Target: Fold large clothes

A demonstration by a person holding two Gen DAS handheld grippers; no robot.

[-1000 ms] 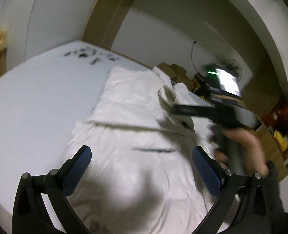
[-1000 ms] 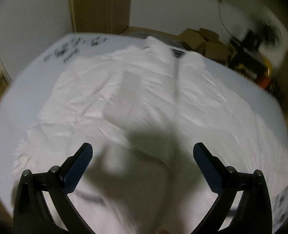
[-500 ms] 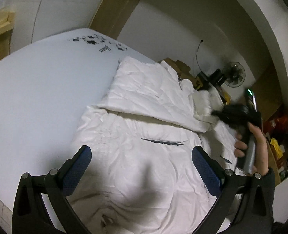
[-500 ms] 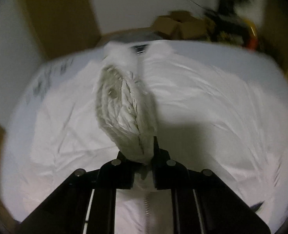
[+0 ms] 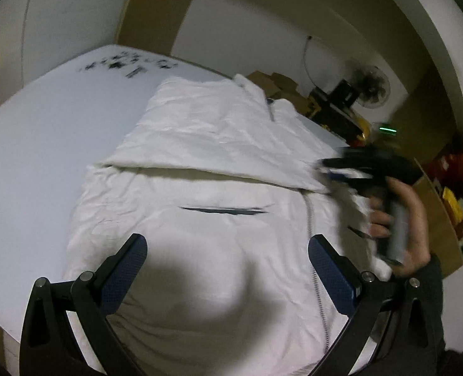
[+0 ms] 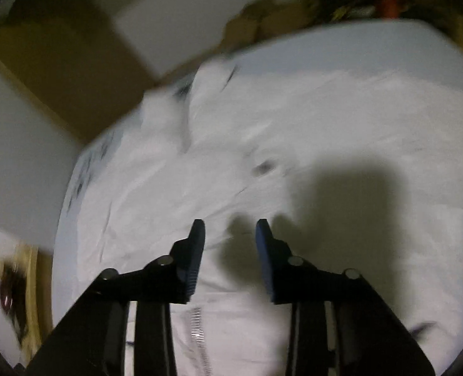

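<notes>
A large white zip-front jacket [image 5: 206,188] lies flat on the white table [image 5: 43,131], one sleeve folded across its chest. It also fills the right wrist view [image 6: 294,144], blurred. My left gripper [image 5: 226,250] is wide open and empty above the jacket's lower part. My right gripper [image 6: 230,228] is partly open with nothing between its fingers, just above the jacket near its zipper [image 6: 197,326]. In the left wrist view the right gripper [image 5: 341,169] sits at the jacket's right edge, held by a hand.
Cardboard boxes [image 5: 275,84], a fan [image 5: 371,86] and cluttered shelves [image 5: 450,194] stand beyond the table's far right side. Black markings [image 5: 122,62] are on the table's far end. A brown door frame [image 5: 159,15] rises behind.
My right gripper let go of the bunched sleeve it held half a second ago and opened partway. The sleeve now lies folded across the jacket. The left gripper stayed open.
</notes>
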